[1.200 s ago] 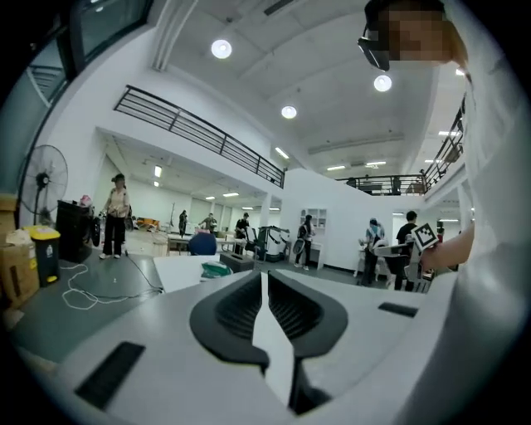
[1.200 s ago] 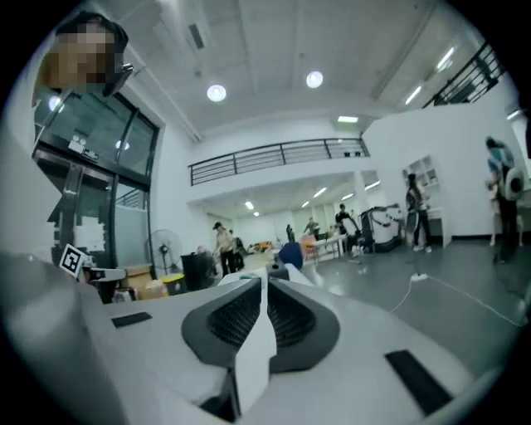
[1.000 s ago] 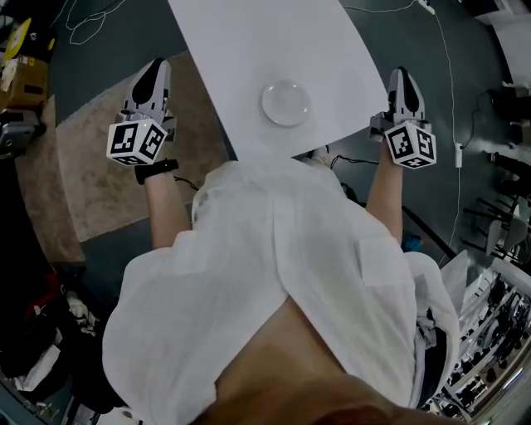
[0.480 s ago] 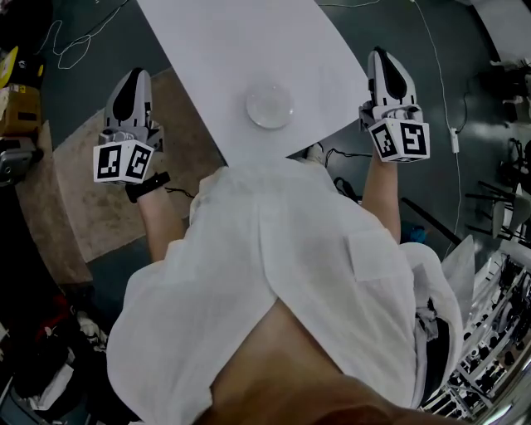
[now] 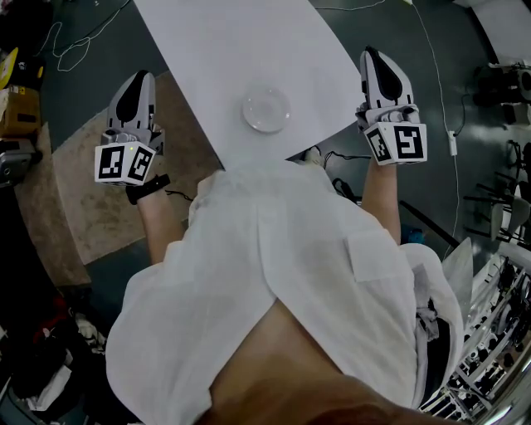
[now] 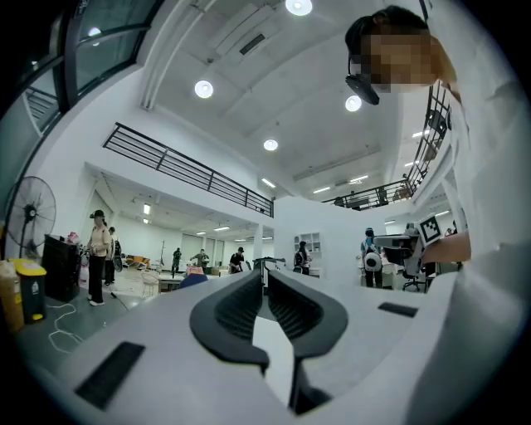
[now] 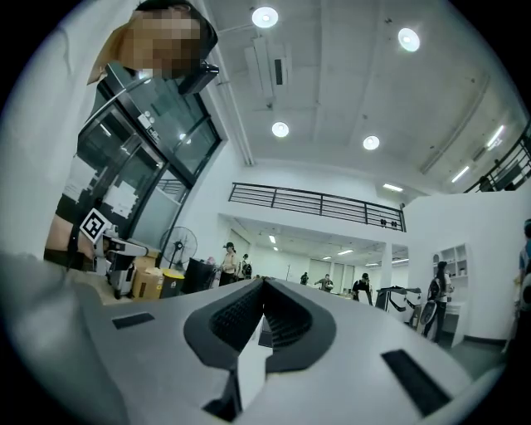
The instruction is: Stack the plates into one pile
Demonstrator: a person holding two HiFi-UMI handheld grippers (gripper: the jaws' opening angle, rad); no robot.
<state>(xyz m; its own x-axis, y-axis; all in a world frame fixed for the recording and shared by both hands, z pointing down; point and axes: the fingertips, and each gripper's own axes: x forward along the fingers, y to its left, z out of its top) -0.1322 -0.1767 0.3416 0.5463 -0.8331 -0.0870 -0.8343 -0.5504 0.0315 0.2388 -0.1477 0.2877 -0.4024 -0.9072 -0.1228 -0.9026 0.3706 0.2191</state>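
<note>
Since a second ago, left gripper and right gripper stand higher beside the bench, fingers together on both, nothing held. Plates are piled between them near the bench edge, seen in the head view only. Gripper views show only the hall beyond.

The tabletop showed white, the plates pale and glassy. The left tongs and right tongs were light grey with black pads; marker cubes wore black-and-white squares. White shirt, tan rug, dark floor.
</note>
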